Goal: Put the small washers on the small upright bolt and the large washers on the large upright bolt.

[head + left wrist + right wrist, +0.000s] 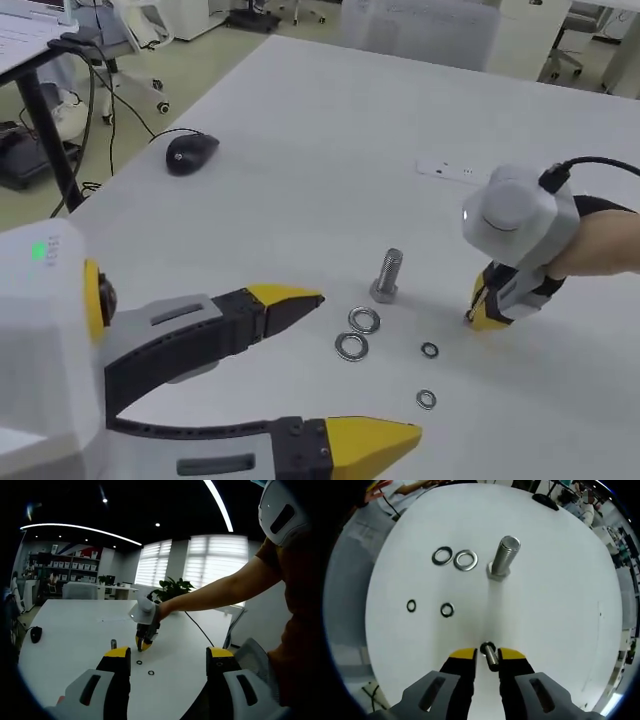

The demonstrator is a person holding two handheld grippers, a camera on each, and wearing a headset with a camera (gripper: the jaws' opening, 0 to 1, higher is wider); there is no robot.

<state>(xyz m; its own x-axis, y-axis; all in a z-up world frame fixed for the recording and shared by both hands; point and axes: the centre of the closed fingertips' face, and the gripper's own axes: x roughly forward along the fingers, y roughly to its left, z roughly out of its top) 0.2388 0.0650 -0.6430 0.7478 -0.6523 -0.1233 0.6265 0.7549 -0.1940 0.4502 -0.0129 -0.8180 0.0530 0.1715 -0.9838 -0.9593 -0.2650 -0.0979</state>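
A large bolt (388, 275) (502, 557) stands upright on the white table (300, 180). Two large washers (364, 320) (351, 346) lie flat just in front of it, also seen as large washers (465, 560) (442, 556) in the right gripper view. Two small washers (429, 350) (426, 399) (447, 610) (411, 605) lie further right. My right gripper (485, 315) (487, 654) points down at the table, shut on a small bolt (490, 658) whose head is toward the tabletop. My left gripper (370, 365) (169, 660) hovers open at the near left, nothing between its fingers.
A black computer mouse (190, 152) sits at the far left of the table. A small white strip (445, 170) lies behind the right gripper. Desks, cables and office chairs stand beyond the table's left edge.
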